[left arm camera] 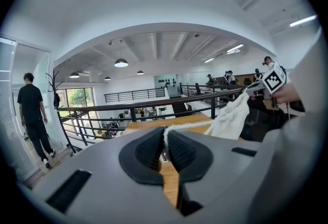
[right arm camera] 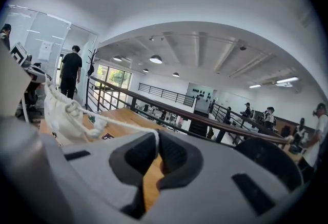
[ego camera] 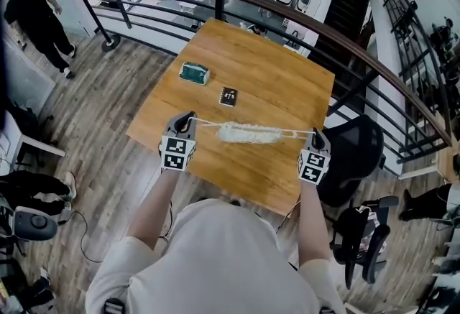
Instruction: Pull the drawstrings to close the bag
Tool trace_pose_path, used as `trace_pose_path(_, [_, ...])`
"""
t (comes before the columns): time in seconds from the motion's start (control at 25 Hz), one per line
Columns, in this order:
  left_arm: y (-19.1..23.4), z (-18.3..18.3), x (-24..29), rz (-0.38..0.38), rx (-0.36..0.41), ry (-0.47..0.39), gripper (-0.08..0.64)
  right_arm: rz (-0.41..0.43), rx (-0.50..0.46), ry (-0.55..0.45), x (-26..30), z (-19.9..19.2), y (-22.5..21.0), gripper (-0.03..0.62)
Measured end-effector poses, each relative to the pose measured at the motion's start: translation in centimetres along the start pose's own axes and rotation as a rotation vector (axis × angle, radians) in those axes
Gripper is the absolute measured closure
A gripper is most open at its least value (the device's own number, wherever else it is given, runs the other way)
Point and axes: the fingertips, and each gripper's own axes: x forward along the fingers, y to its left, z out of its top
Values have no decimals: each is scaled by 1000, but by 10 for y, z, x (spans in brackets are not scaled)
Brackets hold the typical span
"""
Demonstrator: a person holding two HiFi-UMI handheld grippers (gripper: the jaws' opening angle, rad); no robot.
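In the head view, the bag point(ego camera: 248, 134) hung in the middle of the frame, stretched sideways above the near part of the surface point(ego camera: 273, 82). It looked lifted off the wood, not resting on it. The left tool point(ego camera: 188, 118) and the right tool point(ego camera: 317, 134) were held well apart at either side. Each had one string in it, the left string point(ego camera: 207, 123) and the right string point(ego camera: 296, 134), and both ran straight to the bag. Held so, the opposite pulls would gather the mouth, and the bag's narrow, bunched shape suggested it was mostly closed. A green block point(ego camera: 194, 73) and a small dark card point(ego camera: 228, 96) lay farther up the surface, clear of the work. In the left tool's view, the left tool point(left arm camera: 165, 138) had its jaws pressed together on the left string point(left arm camera: 187, 127). That string left the jaw tips and ran right to the bag point(left arm camera: 230, 118), with the right tool point(left arm camera: 271, 80) beyond it at the right edge. In the right tool's view, the right tool point(right arm camera: 155, 138) was likewise clamped on the right string point(right arm camera: 123, 124). The string rose from the jaw tips toward the bag point(right arm camera: 61, 113) at the left, whose neck looked puckered where the cord entered. A tight pinch at the tips would keep each thin cord from slipping under tension.
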Motion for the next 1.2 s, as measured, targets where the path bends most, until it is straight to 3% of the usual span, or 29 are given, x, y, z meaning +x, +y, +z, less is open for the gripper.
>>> trace_pose_path(0.2, [3, -2, -7, 20, -17, 7, 568, -30, 43, 9, -4, -11, -25, 591])
trace_pose_path(0.6, [20, -7, -10, 34, -21, 23, 568, -49, 7, 26, -1, -14, -32, 591])
trace_pose_path(1.2, [54, -22, -18, 58, -98, 50, 568, -108, -14, 71, -4, -31, -56, 591])
